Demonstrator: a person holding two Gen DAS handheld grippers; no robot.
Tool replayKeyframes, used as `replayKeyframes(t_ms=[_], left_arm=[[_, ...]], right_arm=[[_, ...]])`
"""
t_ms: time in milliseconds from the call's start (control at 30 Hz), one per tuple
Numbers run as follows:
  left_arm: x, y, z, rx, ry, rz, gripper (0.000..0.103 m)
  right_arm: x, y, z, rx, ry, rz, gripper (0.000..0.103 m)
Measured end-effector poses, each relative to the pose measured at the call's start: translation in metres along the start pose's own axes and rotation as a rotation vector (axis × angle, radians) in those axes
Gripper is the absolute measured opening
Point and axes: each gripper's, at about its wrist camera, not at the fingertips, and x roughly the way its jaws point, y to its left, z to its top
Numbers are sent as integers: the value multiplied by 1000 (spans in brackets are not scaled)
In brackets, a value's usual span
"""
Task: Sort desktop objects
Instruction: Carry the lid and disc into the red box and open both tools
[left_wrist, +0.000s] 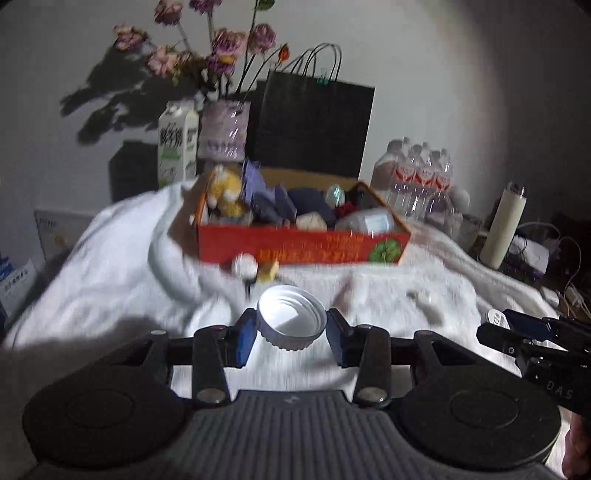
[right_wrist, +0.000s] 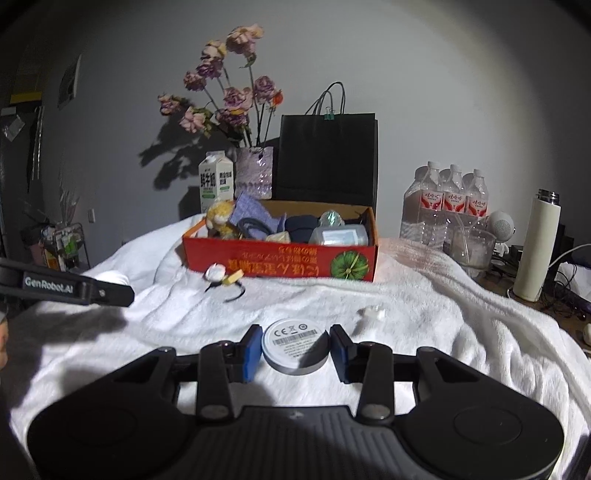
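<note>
A white fleecy blanket (right_wrist: 424, 306) covers the desk in front of a pale wall, where a vase of faded purple flowers (right_wrist: 236, 99), a milk carton (right_wrist: 217, 181), a black paper bag (right_wrist: 328, 155), a pack of water bottles (right_wrist: 447, 201) and a white thermos (right_wrist: 537, 243) stand. In the middle sits an open red cardboard box (right_wrist: 280, 260), already holding a yellow plush toy (right_wrist: 219, 218), dark pouches and a clear plastic container. Just before its front wall lies a small white-and-yellow trinket (right_wrist: 223, 275) with a black cord. The left gripper (left_wrist: 291, 325) has its blue pads pressed on a white screw lid (left_wrist: 291, 317), held hollow side up above the blanket. The right gripper (right_wrist: 295, 347) clasps a round white puck (right_wrist: 295, 341) with printed markings on its face, near the blanket's front.
</note>
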Motion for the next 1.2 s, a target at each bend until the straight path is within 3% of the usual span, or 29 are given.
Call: replayKeyframes(t_ms=[167, 300, 500, 633, 700, 833, 900, 933, 1000, 1033, 1200], left_arm=[[53, 0, 74, 50, -39, -44, 41], [130, -10, 118, 129, -10, -44, 41], [253, -7, 155, 143, 70, 20, 41], [307, 15, 167, 79, 122, 69, 41], [329, 23, 168, 58, 161, 58, 42], [339, 35, 171, 14, 157, 34, 50], [334, 38, 175, -17, 144, -1, 69], [328, 38, 176, -16, 129, -7, 72], [317, 33, 179, 19, 108, 2, 74], [309, 32, 181, 37, 100, 18, 75], [256, 30, 175, 7, 138, 127, 81]], right_arm=[[35, -35, 62, 14, -60, 24, 38], [96, -64, 124, 73, -54, 71, 38], [223, -81, 181, 125, 88, 62, 38], [303, -88, 196, 136, 195, 47, 38], [340, -94, 200, 157, 256, 36, 38], [395, -94, 197, 118, 359, -24, 39], [409, -94, 197, 101, 377, -61, 41], [412, -94, 198, 101, 374, -65, 44], [407, -95, 200, 113, 350, -57, 48], [401, -95, 201, 119, 335, -55, 54], [340, -85, 205, 114, 261, -54, 56]])
